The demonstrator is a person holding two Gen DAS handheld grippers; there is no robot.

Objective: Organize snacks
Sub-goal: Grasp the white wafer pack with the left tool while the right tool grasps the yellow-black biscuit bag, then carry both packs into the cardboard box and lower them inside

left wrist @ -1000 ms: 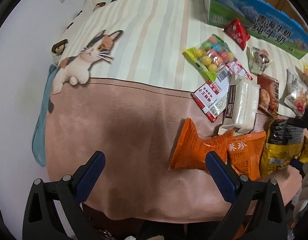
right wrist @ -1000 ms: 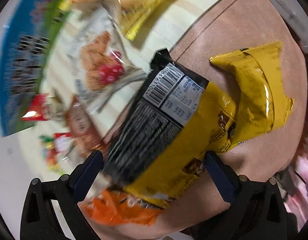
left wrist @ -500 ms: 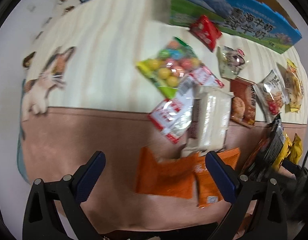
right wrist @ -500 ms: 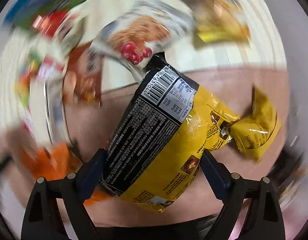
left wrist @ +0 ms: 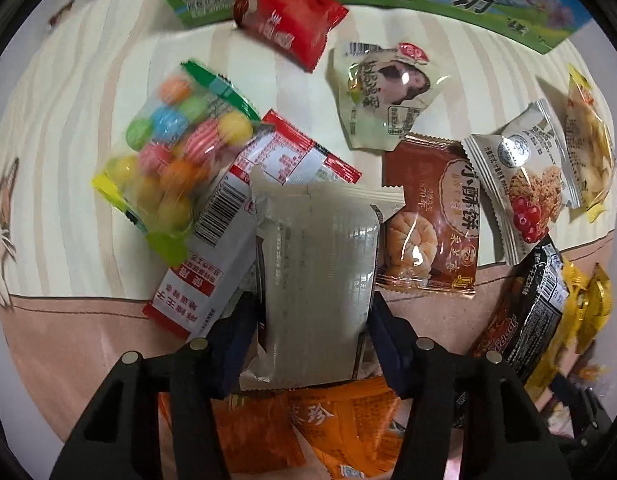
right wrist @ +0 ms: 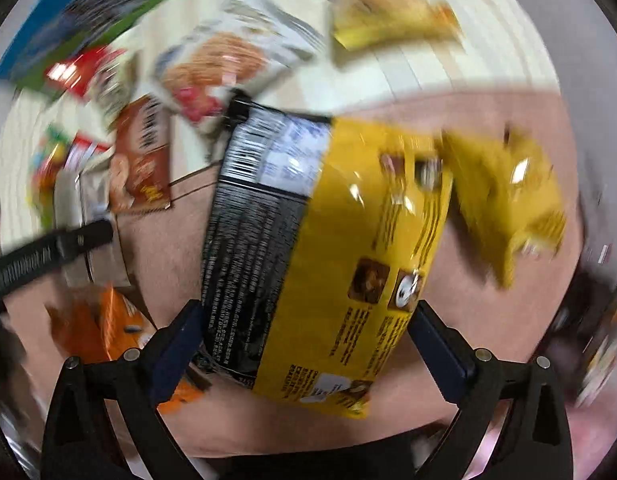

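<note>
your left gripper (left wrist: 310, 316) has just closed onto the light, crinkly white wafer pack (left wrist: 316, 280); squeeze its middle gently. your right gripper (right wrist: 304, 332), jaws wide, straddles the slippery yellow-and-black snack bag (right wrist: 328, 248).

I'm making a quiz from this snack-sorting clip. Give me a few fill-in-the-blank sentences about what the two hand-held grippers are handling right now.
1. The left hand-held gripper has just been closing on a ____ wrapped pack.
2. Below that pack lie ____ packets.
3. Between the right hand-held gripper's fingers sits a black and ____ bag.
4. The bag of coloured ____ lies left of the pack.

Missing words: white; orange; yellow; balls
</note>
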